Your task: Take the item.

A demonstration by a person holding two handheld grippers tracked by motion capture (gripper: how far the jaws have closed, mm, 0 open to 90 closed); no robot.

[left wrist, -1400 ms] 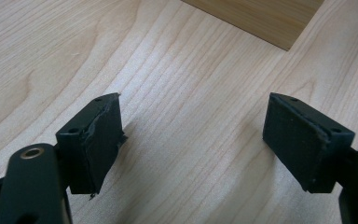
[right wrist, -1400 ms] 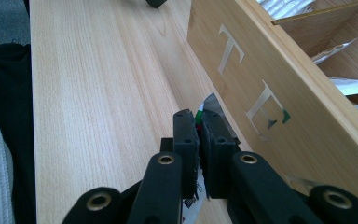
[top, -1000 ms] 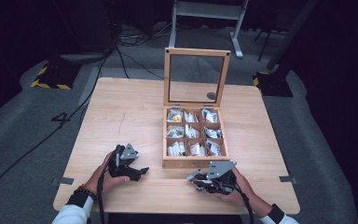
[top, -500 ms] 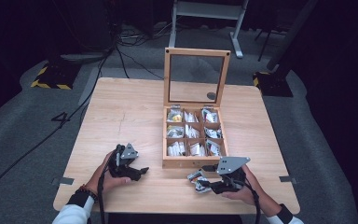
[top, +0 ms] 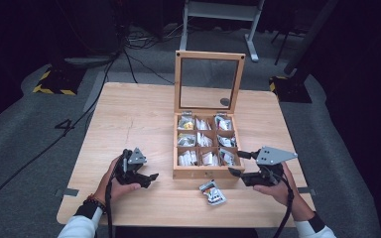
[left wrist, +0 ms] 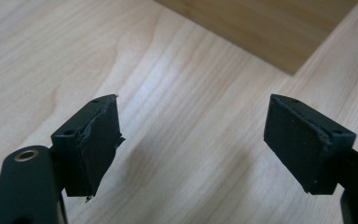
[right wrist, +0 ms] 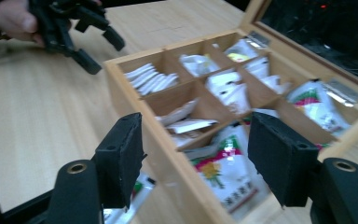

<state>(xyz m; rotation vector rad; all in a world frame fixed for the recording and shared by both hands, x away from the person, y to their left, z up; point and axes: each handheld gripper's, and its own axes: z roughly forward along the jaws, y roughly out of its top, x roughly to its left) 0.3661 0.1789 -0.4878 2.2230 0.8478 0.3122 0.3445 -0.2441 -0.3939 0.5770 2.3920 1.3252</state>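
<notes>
My right gripper [top: 239, 164] hangs by the right front corner of the wooden box [top: 198, 173], jaws just been opening, now wide apart, nothing between them. A sachet [top: 212, 192] lies flat on the table [top: 129, 119], near the front edge, just in front of the box and apart from my jaws. My left gripper [top: 146, 179] rests on the table toward the front left, near the box's left front corner, jaws apart and empty. Box lid [top: 209, 82] stands upright; compartments hold more sachets.
</notes>
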